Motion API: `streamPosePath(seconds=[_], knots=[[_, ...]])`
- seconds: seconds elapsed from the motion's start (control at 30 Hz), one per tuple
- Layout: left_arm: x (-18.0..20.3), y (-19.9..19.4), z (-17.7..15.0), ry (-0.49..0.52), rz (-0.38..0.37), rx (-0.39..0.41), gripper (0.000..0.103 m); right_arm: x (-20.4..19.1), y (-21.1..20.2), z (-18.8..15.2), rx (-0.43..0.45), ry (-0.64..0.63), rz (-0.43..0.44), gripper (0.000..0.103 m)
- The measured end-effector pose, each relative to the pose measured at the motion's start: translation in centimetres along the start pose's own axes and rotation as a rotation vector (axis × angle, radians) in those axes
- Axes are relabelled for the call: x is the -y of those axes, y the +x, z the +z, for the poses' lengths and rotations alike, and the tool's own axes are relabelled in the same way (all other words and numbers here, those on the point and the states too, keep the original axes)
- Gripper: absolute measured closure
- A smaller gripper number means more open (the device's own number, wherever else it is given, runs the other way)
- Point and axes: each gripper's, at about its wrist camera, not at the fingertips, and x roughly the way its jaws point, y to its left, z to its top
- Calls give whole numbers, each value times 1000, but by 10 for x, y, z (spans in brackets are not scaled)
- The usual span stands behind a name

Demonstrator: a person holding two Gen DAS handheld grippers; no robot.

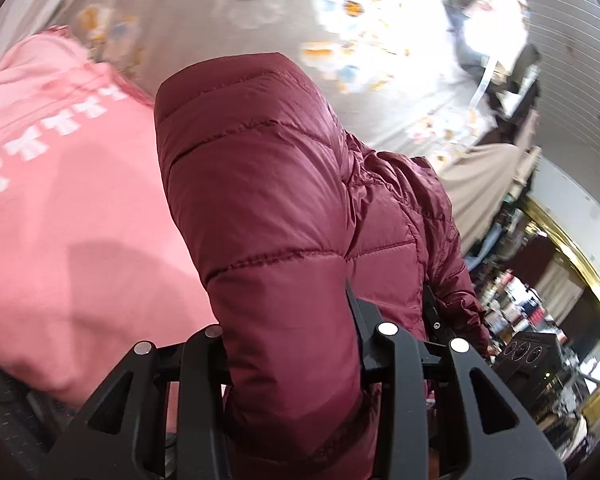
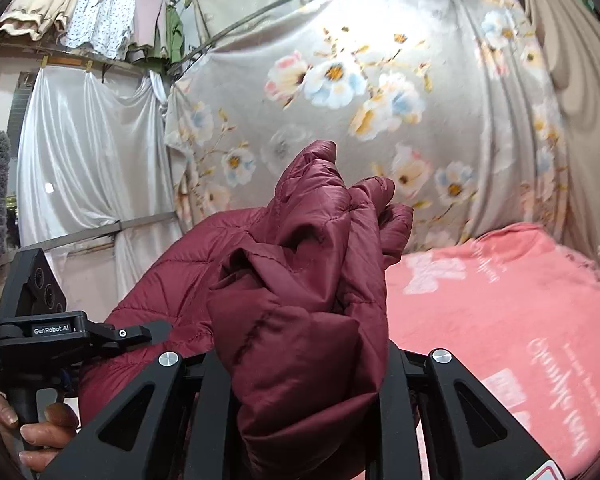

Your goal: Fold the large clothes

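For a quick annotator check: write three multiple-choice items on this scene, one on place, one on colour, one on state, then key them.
1. What lies under the lifted jacket?
A. a pink blanket
B. a wooden floor
C. a green rug

2. What colour is the jacket?
A. navy
B. maroon
C. yellow

3. How does the right gripper stand?
A. open and empty
B. shut on the jacket
C. shut on a hanger

Key: 1 A, the pink blanket spreads below it; 2 B, the quilted fabric is dark red; 3 B, jacket fabric bunches between its fingers, as with the left gripper.

The maroon jacket (image 1: 284, 208) is being viewed at close range from both wrists, facing the floral curtain (image 2: 380, 92) behind.
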Motion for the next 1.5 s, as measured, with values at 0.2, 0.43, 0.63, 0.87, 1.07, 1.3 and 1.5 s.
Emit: streamPosePath(seconds=[0.2,0.43,0.63,0.87,1.07,1.3,1.5], knots=[[-68,-4,13,-75,131,-39,69,-29,67,-39,-117,21,68,85],[-136,11,34,-81,222,-63,69,-45,139,-71,-192,29,83,85],[-165,45,65,9,210,-82,70,-42,183,-79,-180,3,36,85],[-191,92,101,125,193,-77,70,-32,237,-88,-176,-15,-34,85],[-220,132,115,178,199,-97,70,-23,288,-104,-234,-33,-90,85],[-252,170,123,190,225,-133,70,-13,327,-124,-300,-43,-134,85],[-264,192,129,225,238,-139,70,-4,352,-134,-331,-25,-158,85]])
